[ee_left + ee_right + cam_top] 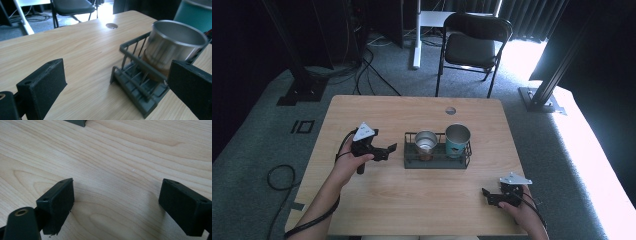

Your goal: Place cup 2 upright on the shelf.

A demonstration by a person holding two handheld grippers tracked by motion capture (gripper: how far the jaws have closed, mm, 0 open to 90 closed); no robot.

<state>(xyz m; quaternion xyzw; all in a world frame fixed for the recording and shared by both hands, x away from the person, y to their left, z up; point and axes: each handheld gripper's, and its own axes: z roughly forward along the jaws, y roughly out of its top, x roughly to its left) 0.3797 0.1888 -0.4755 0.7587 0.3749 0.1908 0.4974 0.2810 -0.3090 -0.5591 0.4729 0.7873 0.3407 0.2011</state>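
Both grippers stood wide open, holding nothing. Nearest, the right gripper hovered low over bare table by the front edge. Further in, the left gripper pointed at the rack, just short of it; inside stood a steel cup and a teal cup, its top cut off in the left gripper view.

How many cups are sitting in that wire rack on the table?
2. A steel cup stands in the left part of the rack, and a teal cup in its right part. Nothing seems hidden.
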